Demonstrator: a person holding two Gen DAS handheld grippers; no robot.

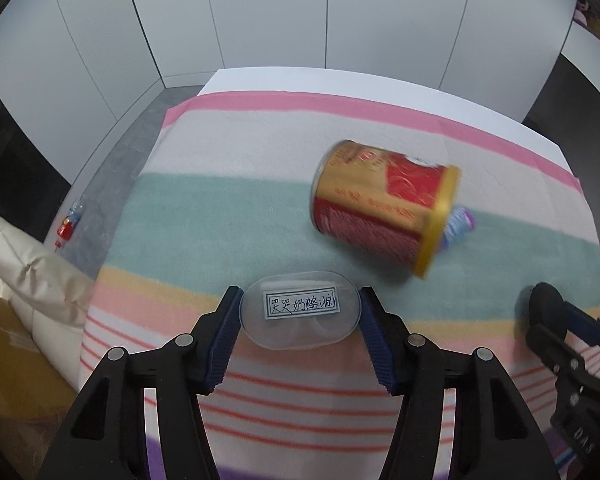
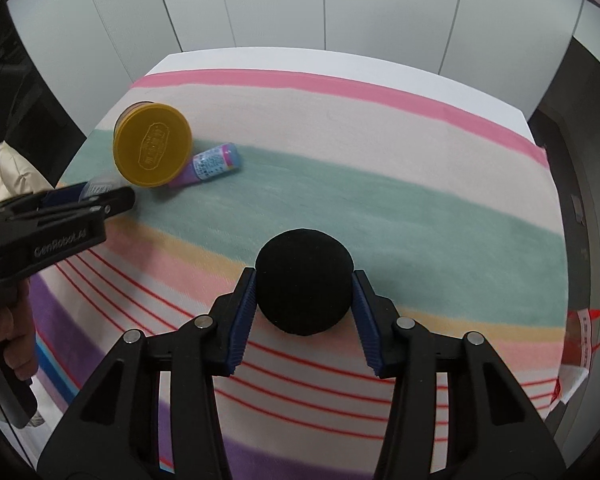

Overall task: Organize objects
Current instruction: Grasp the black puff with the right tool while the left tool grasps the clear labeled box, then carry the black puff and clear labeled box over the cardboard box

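Note:
My left gripper (image 1: 300, 308) is shut on a clear oval plastic container (image 1: 300, 312) with a handwritten white label, its blue pads against both ends. The right wrist view shows this gripper (image 2: 100, 196) from the side, with the container (image 2: 96, 189) at its tips. My right gripper (image 2: 304, 284) is shut on a round black foam-like object (image 2: 304, 280), seen again at the right edge as a black lump (image 1: 544, 304). A red and gold can (image 1: 384, 204) with a yellow lid (image 2: 153, 144) lies on its side on the striped cloth (image 1: 220, 216). A small purple-blue bottle (image 2: 216, 162) lies against it.
The striped cloth covers a white table (image 2: 340, 60) with grey wall panels behind. A cream cushion (image 1: 28, 264) and brown cardboard (image 1: 4, 352) are off the left edge. A small red-blue item (image 1: 69, 225) lies on the floor. A white and red bag (image 2: 584, 344) hangs at the right edge.

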